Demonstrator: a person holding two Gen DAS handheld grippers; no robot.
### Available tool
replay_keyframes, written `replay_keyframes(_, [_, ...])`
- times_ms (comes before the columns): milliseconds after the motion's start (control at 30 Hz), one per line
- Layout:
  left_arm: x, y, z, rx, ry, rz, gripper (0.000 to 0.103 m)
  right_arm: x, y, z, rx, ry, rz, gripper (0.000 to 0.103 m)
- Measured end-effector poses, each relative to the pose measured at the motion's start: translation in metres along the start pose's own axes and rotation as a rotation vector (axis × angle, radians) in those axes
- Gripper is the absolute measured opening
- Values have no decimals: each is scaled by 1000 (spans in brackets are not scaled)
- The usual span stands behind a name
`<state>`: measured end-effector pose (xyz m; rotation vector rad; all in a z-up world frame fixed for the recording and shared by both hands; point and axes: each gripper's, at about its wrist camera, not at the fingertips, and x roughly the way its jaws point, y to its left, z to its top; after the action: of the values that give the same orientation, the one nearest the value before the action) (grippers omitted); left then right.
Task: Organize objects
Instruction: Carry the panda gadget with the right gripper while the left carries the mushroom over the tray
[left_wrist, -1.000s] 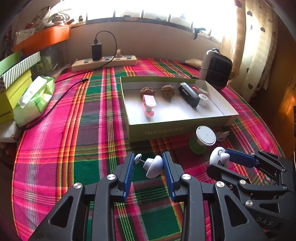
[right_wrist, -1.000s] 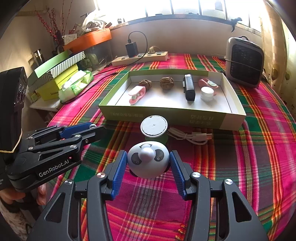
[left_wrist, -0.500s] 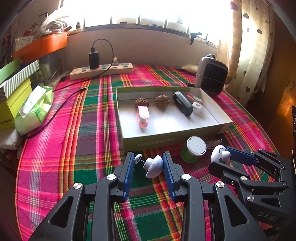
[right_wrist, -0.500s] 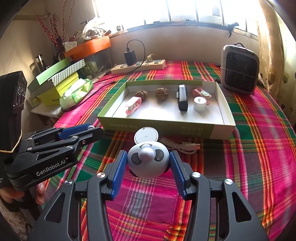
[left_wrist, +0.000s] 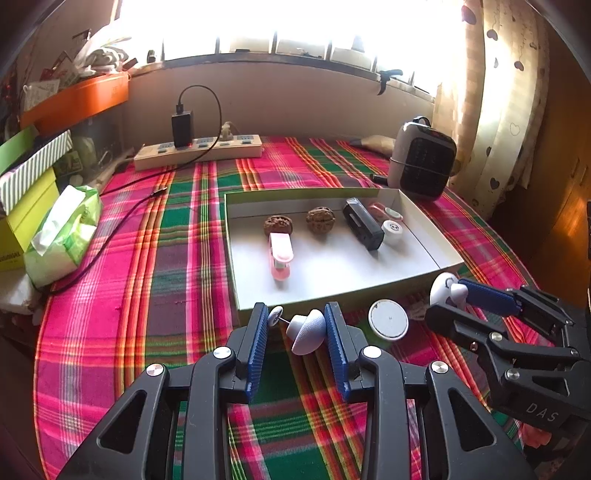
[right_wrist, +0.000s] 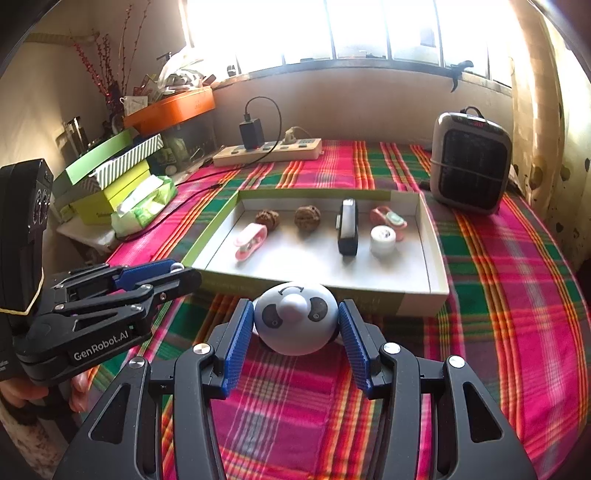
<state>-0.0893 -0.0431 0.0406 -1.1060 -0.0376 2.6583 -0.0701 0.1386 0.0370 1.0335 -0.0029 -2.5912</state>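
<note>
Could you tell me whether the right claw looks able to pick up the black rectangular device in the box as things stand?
Probably not yet: the right claw is shut on the panda ball, though the black rectangular device lies uncovered in the open box.

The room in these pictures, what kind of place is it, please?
Probably a lived-in home room, not a lab: a table under a plaid cloth by a sunny window, a curtain with heart prints, a small space heater and a power strip with a charger.
</note>
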Motion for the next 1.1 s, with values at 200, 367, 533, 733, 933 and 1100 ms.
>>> replay_keyframes(200, [7,0,7,2,2,4,30,8,-1,14,-20,-2,-5,49])
replay_keyframes(367, [12,1,13,0,4,4,30,18,-4,23,-37,5,-16,49])
replay_keyframes(533, [20,3,20,-2,7,9,30,30,-8,33,-50,13,-23,49])
replay_keyframes(733, [28,7,25,-9,15,22,30,48,-12,46,-70,30,-19,49])
replay_keyframes(933, [37,8,28,-5,25,27,30,68,-15,55,-82,61,-3,49])
replay_keyframes(1100, [45,7,28,-2,39,26,30,82,-17,61,-90,81,4,49])
